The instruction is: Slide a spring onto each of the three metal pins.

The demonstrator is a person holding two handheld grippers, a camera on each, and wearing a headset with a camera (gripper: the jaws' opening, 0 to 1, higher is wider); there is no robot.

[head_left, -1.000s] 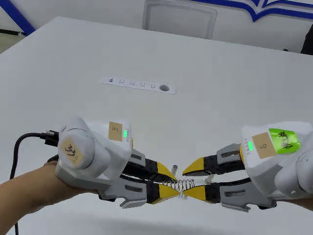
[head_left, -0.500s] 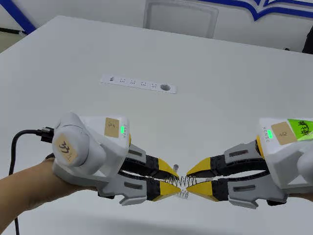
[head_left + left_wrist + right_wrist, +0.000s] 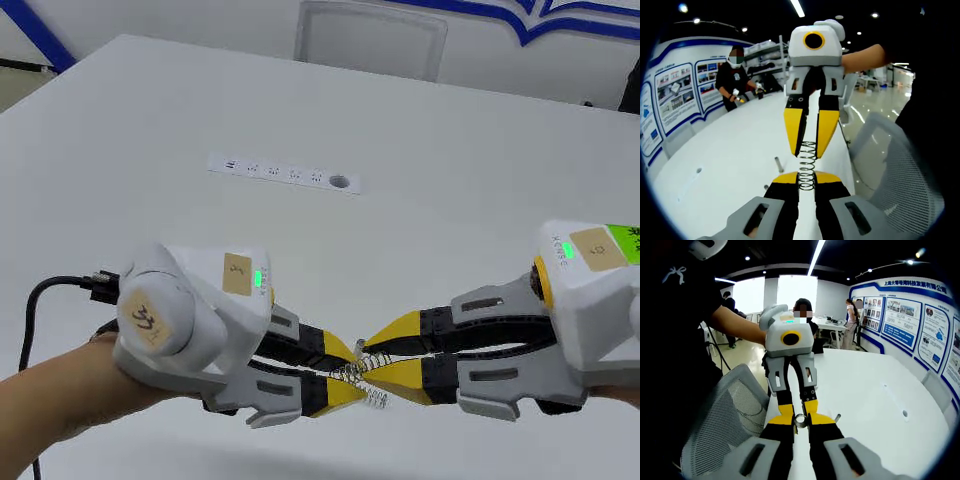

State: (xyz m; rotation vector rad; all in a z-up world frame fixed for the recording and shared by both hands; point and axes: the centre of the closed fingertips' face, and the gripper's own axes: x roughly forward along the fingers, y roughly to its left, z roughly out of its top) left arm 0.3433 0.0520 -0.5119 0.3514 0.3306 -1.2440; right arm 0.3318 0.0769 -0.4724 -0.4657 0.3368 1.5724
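Stretching wide beneath both tools, the white table (image 3: 430, 170) is the ground for everything. Above it the left gripper (image 3: 352, 370) and the right gripper (image 3: 375, 357) meet tip to tip. A second ago the right gripper's jaws stood spread around the spring's far end. Now they are pressed onto it, so both pairs of jaws pinch the same spring (image 3: 806, 165) (one end each). I read that as a handover or a re-grip rather than threading, since the spring is not yet on any pin. It is a thin, bright steel coil, open-wound, bridging the short gap from the left jaws straight across to the right jaws. A small metal pin (image 3: 778, 164) sits on the table just beside the meeting tips, off to one side of the left jaws and clear of both pairs. Whether it stands or lies I cannot tell.
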